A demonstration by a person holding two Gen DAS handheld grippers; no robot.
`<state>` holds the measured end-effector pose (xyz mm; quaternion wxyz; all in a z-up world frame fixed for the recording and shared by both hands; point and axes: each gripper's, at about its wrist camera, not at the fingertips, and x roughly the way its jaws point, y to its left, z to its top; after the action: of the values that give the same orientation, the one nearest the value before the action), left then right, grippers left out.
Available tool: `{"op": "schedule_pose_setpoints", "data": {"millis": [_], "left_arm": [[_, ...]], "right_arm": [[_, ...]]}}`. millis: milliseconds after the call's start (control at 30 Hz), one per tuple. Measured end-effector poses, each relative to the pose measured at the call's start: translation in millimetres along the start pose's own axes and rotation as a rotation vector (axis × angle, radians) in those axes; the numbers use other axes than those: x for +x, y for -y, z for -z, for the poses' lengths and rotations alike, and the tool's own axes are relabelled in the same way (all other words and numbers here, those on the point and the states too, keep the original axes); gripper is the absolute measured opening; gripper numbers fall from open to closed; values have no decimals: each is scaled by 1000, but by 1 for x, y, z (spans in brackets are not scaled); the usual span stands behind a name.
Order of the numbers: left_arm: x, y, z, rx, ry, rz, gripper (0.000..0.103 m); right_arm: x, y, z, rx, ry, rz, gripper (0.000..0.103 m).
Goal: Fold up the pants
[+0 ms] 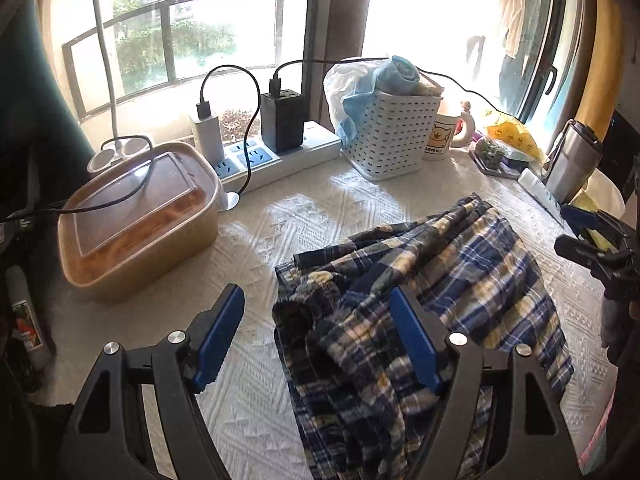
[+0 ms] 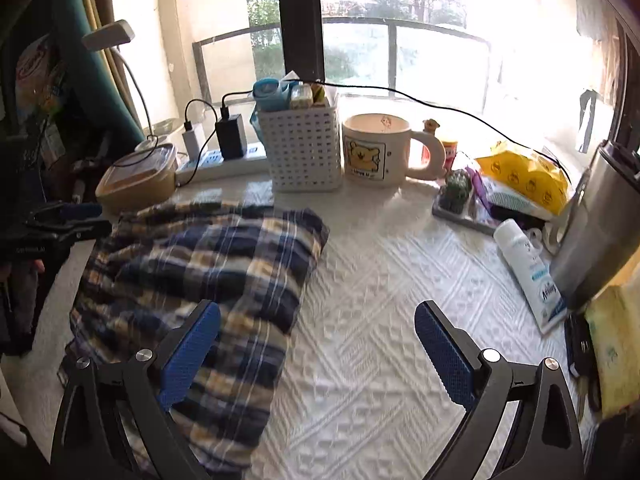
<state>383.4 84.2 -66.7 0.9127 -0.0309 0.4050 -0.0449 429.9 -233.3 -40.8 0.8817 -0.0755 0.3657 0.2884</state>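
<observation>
White textured cloth [image 2: 380,280], plaid pants [image 1: 420,280] bunched (long axis front-to-back), left gripper [image 1: 316,340] and right gripper [image 2: 318,344] both agape.

Bright daylight from blown-out window [image 1: 420,8], glare upper right, fisheye-bent dark edges, slight blur

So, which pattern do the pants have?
The pants are plaid: navy blue with cream and white stripes. The left wrist view shows it best.

The pants [image 2: 200,272] lie crumpled on the table cloth [image 2: 380,320], with the lidded box [image 1: 136,216] to their left, the power strip [image 1: 276,156] behind it, and the basket [image 2: 304,148] and mug [image 2: 380,148] side by side behind them.
</observation>
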Motion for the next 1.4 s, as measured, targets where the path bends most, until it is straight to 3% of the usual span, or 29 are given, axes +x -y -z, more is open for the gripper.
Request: {"op": "schedule_pose_setpoints", "data": {"millis": [133, 333, 633, 767, 1000, 1400], "left_arm": [[27, -4, -1, 9, -31, -15, 76], [57, -14, 0, 13, -75, -29, 77], [70, -26, 3, -7, -85, -21, 83], [56, -28, 0, -39, -69, -13, 83], [1, -29, 0, -90, 17, 25, 82], [-34, -27, 59, -237, -20, 100, 82]], "right_arm": [[35, -1, -22, -14, -1, 26, 99], [90, 3, -34, -17, -79, 42, 99], [126, 3, -31, -65, -141, 71, 99], [122, 2, -32, -60, -120, 89, 99], [75, 0, -40, -14, -35, 74, 99], [26, -1, 8, 88, -60, 29, 99]]}}
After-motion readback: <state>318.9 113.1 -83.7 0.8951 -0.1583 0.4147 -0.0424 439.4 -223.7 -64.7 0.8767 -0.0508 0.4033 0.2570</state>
